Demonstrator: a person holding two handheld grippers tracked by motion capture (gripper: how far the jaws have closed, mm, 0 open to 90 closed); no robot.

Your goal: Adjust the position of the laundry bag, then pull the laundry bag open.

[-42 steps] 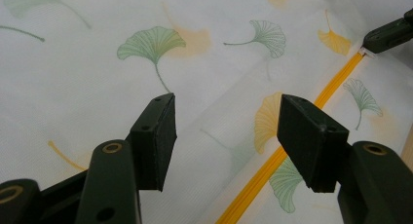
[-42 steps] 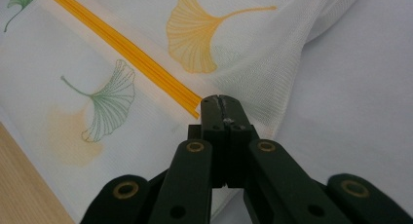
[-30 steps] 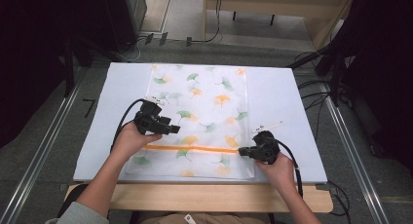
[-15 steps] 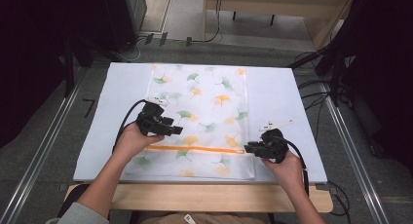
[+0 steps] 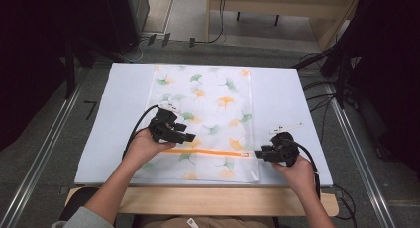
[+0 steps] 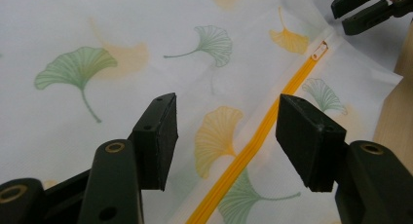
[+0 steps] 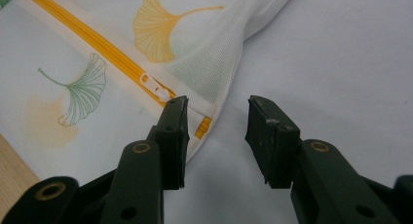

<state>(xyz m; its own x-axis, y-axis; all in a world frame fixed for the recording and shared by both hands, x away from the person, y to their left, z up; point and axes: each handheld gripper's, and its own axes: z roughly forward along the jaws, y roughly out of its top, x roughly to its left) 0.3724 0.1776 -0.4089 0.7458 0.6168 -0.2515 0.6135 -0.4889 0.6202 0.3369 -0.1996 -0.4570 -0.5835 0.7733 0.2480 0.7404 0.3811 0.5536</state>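
A white mesh bag (image 5: 213, 104) printed with green and orange ginkgo leaves lies flat on the table. An orange zipper (image 5: 213, 152) runs across its near part, with the pull (image 5: 245, 154) at the right end. My left gripper (image 5: 190, 137) hovers open over the zipper's left part (image 6: 253, 146), with bare fabric between its jaws (image 6: 226, 136). My right gripper (image 5: 258, 153) sits at the bag's right edge beside the pull (image 7: 156, 87). Its jaws (image 7: 216, 131) have just been opening and press on nothing; the bag's hem and the mat lie between them.
A white mat (image 5: 282, 99) covers the table, with a wooden edge (image 5: 223, 200) at the front. A small white strip (image 5: 286, 127) lies on the mat behind my right gripper. Metal rails (image 5: 44, 153) run along both sides. Cables lie on the floor beyond.
The right gripper has let go at the zipper's end, opened its jaws and drawn a little to the right. The left gripper has shifted slightly right along the zipper.
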